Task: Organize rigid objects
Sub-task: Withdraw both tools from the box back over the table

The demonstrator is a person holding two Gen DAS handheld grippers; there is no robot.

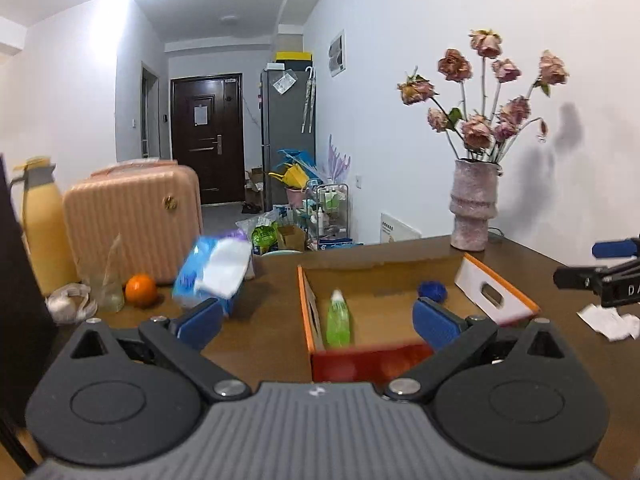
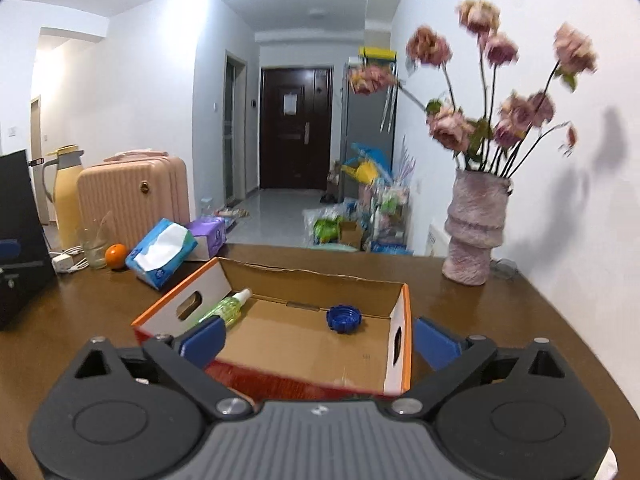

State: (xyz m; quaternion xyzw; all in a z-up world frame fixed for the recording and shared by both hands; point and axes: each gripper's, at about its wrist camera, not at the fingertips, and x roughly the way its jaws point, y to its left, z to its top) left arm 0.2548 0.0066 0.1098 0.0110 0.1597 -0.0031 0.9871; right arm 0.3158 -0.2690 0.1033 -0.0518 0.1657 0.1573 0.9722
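An open cardboard box (image 1: 384, 280) (image 2: 304, 332) with orange edges sits on the brown table. Inside lie a green spray bottle (image 1: 338, 320) (image 2: 228, 308) and a blue bottle cap (image 1: 432, 291) (image 2: 344, 317). My left gripper (image 1: 318, 322) is open, level with the box's near wall, with nothing between its blue pads. My right gripper (image 2: 318, 340) is open too, its fingers straddling the box's near right corner without touching it. The right gripper's tip (image 1: 600, 268) shows at the right edge of the left wrist view.
A blue tissue pack (image 1: 216, 272) (image 2: 162, 254), an orange (image 1: 141, 289) (image 2: 116, 257), a glass (image 2: 93, 250), a yellow jug (image 1: 42, 224) and a pink case (image 1: 136, 220) stand at the left. A vase of dried flowers (image 1: 474, 204) (image 2: 476, 228) stands at the back right. Crumpled paper (image 1: 610, 320) lies at the right.
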